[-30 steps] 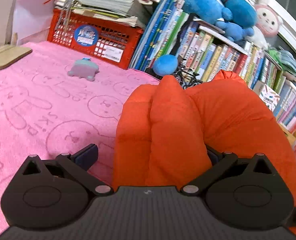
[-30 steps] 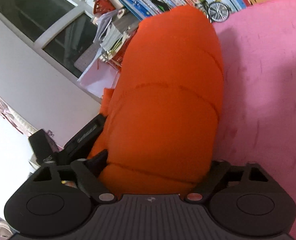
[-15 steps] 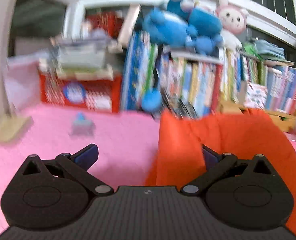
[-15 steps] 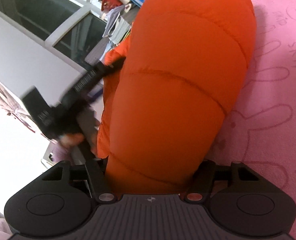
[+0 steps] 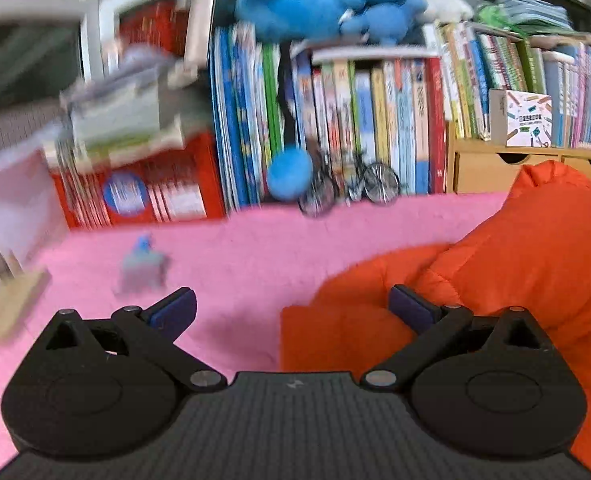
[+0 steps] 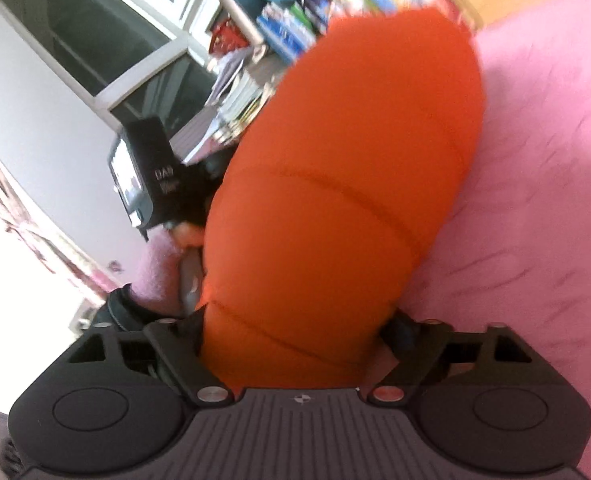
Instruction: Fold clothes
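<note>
On the pink blanket: an orange puffer jacket [image 5: 527,264] lies bunched toward the right side of the blanket [image 5: 255,248], near its far edge.
Left gripper [image 5: 291,306]: jaws spread wide, nothing gripped; a corner of the jacket lies between them, and the right pad sits against its folds.
Right gripper [image 6: 295,328]: jaws opening, the quilted bulk of the jacket [image 6: 347,184] filling the gap between them.
Far edge: books [image 5: 359,128], a red crate [image 5: 143,188], a model bicycle [image 5: 349,186].
Left part: a small grey toy [image 5: 141,266].

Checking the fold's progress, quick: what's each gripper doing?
Left gripper: open, empty, beside the orange jacket.
Right gripper: jaws opening, jacket between them.
</note>
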